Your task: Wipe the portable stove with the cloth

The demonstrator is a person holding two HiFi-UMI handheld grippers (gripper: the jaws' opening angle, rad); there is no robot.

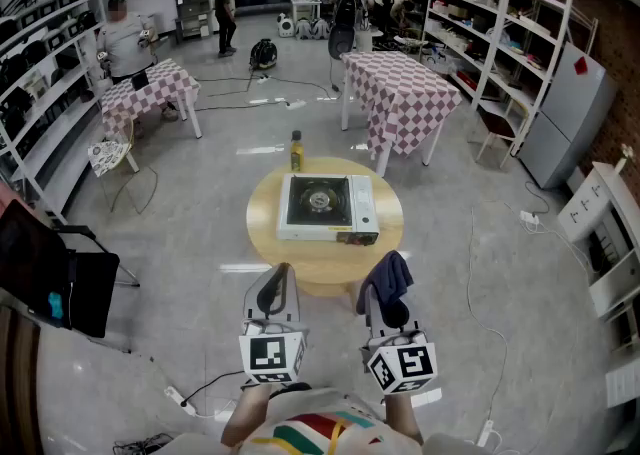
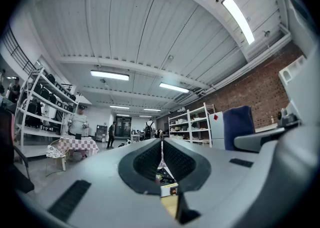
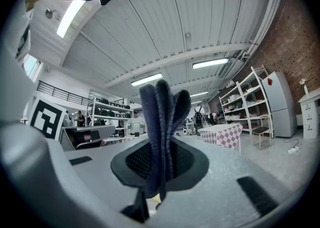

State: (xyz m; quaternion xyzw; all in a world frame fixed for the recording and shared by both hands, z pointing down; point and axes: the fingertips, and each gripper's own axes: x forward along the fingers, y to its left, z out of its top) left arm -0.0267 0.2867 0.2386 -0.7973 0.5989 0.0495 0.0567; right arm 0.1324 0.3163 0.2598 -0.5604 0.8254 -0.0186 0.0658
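A white portable stove (image 1: 328, 208) with a round burner sits on a round wooden table (image 1: 266, 228) ahead of me. My right gripper (image 1: 385, 288) is shut on a dark blue cloth (image 1: 389, 283), which sticks up between its jaws; in the right gripper view the cloth (image 3: 161, 127) fills the middle, with the gripper (image 3: 159, 164) clamped round it. My left gripper (image 1: 274, 291) is held near me, short of the table, shut with nothing in it; in the left gripper view its jaws (image 2: 161, 162) meet and a sliver of the stove (image 2: 169, 190) shows below.
A yellow bottle (image 1: 296, 152) stands at the table's far edge. Checkered tables (image 1: 400, 83) (image 1: 150, 86) stand behind, shelving (image 1: 510, 38) at right, a dark chair (image 1: 70, 283) at left. Cables lie on the floor (image 1: 480, 273). People stand far back.
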